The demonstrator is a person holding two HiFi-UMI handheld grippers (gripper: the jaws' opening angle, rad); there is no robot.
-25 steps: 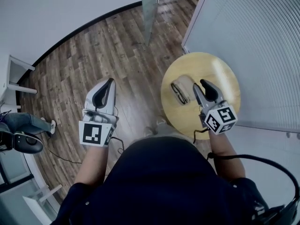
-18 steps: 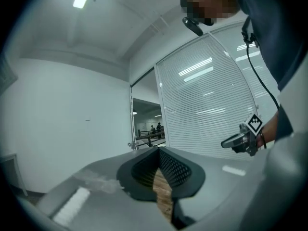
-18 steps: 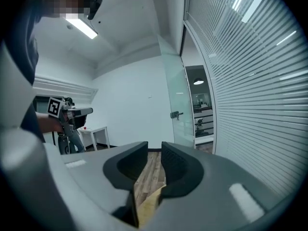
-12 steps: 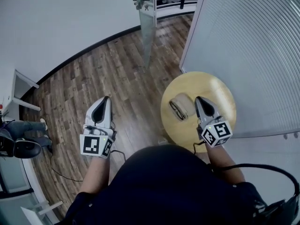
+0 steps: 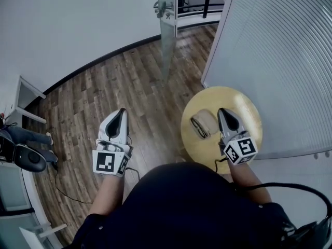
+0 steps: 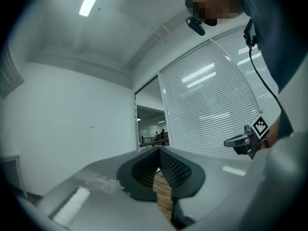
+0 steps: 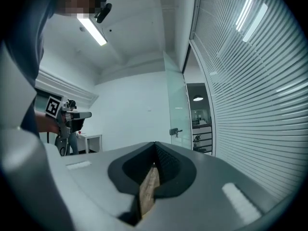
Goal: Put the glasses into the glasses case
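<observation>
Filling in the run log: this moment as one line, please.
left tool shut, empty | right tool shut, empty | glasses and case on round table

Right gripper (image 5: 224, 111), whose jaws stood apart beside the glasses case (image 5: 204, 123) a second ago, now has them drawn together, with nothing between them. The head view has tilted up. A door handle (image 5: 162, 7) and a dark railing (image 5: 207, 1) have come into frame at the top. What looks like a seated person's legs (image 5: 23, 135) at the left edge have slid partly out of it.
</observation>
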